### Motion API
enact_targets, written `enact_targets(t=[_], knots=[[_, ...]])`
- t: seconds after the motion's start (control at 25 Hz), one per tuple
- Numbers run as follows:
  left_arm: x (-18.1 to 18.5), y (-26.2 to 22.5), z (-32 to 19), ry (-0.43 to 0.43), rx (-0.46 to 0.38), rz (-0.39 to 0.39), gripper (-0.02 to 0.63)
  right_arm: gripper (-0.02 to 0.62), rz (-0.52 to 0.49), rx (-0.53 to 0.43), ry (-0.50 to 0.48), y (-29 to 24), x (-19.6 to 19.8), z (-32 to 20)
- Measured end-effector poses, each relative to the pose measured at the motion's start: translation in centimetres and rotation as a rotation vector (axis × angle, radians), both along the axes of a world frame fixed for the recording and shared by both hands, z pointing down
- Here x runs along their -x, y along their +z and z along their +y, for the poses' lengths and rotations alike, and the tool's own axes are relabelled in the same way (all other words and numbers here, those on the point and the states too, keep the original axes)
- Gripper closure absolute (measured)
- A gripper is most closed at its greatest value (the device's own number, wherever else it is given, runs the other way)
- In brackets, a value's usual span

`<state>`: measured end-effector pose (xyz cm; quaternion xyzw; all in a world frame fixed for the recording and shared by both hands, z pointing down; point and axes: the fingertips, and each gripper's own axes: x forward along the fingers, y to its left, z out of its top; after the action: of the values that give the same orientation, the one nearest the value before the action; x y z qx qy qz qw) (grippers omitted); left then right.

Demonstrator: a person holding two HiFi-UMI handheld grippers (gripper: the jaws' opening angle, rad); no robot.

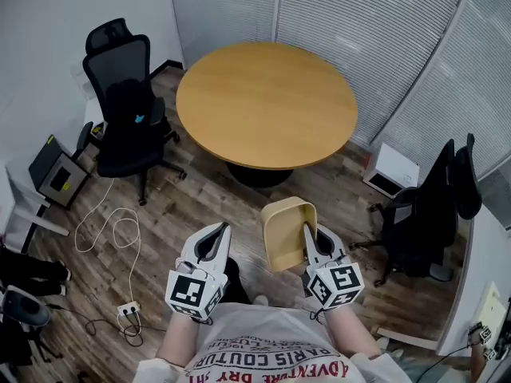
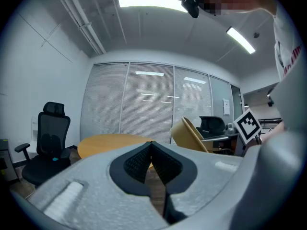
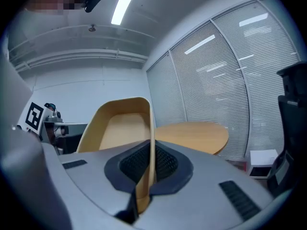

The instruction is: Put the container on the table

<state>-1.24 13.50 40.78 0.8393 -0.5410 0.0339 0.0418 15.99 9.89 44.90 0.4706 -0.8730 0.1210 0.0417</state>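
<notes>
Nearest us, our right gripper (image 1: pixel 311 234) pinches one thin wall of the container (image 1: pixel 283 228), which hangs tilted on its side above the floor (image 1: pixel 200 206), short of the table (image 1: pixel 266 102). Our left gripper (image 1: pixel 214 234) sits just left of it, jaws pressed together on nothing. To do the carry well, we judge, we need a firm pinch, a turn that brings the base down, and a forward reach past the table's near edge, letting go only once it sits flat.

floor (image 1: pixel 209 202) before table (image 1: pixel 266 102): open | left chair (image 1: pixel 126 106), right chair (image 1: pixel 431 210): flanking
</notes>
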Motion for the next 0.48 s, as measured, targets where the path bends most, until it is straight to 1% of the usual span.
enact_targets(t=[0.16,0.32,0.48], knots=[[1.0,0.8,-5.0,0.024,0.006,0.0,0.6,0.584,0.02,0.0,0.03,0.6,0.9,-4.1],[2.1,0.7,-11.2,0.09,0.007,-0.015,0.6,0.584,0.021,0.007,0.099,0.5,1.5,-9.9],[4.2,-0.9,-18.5,0.149,-0.016,-0.018,0.6,0.584,0.021,-0.002,0.161,-0.6,3.3,-16.6]])
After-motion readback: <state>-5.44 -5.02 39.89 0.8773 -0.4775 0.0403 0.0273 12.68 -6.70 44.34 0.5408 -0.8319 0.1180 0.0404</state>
